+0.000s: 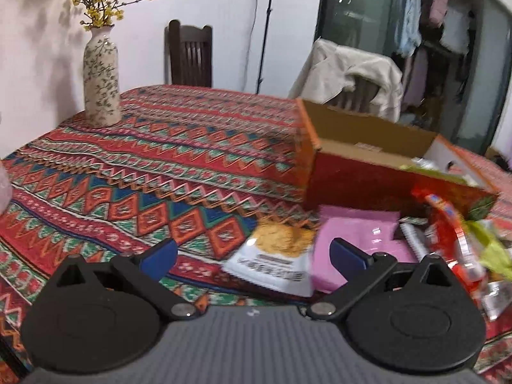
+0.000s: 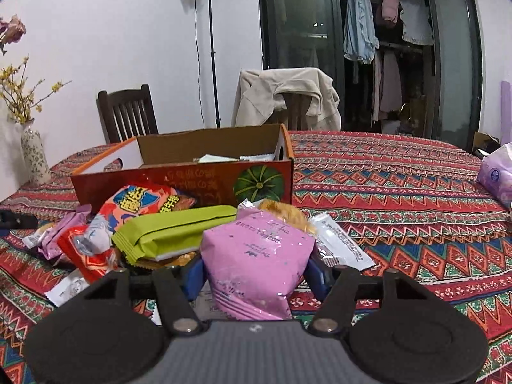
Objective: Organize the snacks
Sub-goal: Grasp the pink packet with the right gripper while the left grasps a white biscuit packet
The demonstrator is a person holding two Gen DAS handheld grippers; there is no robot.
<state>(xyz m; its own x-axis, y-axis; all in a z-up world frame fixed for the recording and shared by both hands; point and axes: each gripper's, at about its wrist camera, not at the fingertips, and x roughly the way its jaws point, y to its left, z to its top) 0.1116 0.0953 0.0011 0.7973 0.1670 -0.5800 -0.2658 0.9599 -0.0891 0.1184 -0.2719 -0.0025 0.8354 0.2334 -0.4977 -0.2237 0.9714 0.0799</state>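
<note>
Right wrist: right gripper [image 2: 256, 272] tilts down, clamping pink packet [image 2: 256, 256] before the box [image 2: 179, 182]; bare cloth [image 2: 400, 192] right of it. Left gripper [image 1: 252, 252] spread wide, empty.

Flowered vase [image 1: 101, 78] stands on patterned tablecloth [image 1: 179, 147].

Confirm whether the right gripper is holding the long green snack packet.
No, the right gripper has its blue fingers clamped on a pink foil snack bag, not the green packet.
</note>
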